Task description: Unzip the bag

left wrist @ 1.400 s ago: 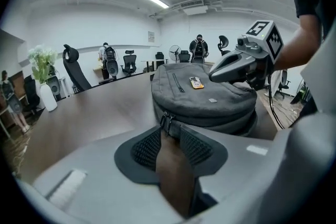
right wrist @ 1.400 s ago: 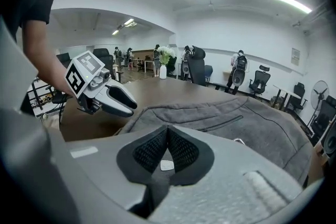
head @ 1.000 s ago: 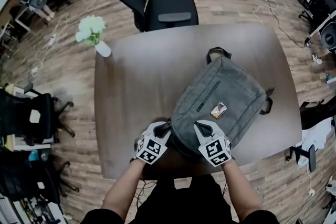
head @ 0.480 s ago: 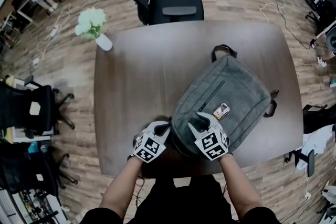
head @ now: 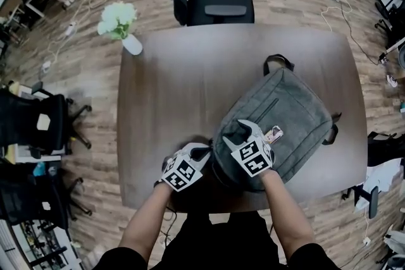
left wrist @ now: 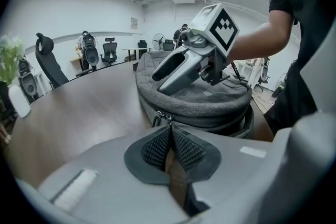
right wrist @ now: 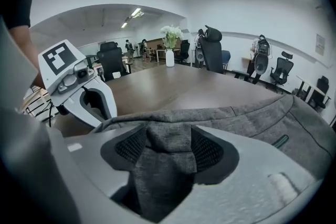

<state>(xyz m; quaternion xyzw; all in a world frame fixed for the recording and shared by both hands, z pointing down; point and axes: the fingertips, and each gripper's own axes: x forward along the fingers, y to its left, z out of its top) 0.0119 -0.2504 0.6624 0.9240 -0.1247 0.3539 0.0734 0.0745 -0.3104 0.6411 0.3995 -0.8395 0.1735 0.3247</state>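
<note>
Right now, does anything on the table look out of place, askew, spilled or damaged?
Nothing looks spilled or damaged. The grey backpack merely lies diagonal on the table, and the flower vase stands upright at its far-left corner.

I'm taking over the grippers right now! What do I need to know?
Left gripper: shut on the zipper pull at the near end of the bag.
Right gripper: jaws opening; grey fabric of the bag sits between them, but the pads are not pressing on it.
Things: the bag lies flat on the table, by your edge.
Done: the pull is gripped. The zip looks closed.
Left: probably steady the bag with the right gripper, then draw the pull along the zip.
</note>
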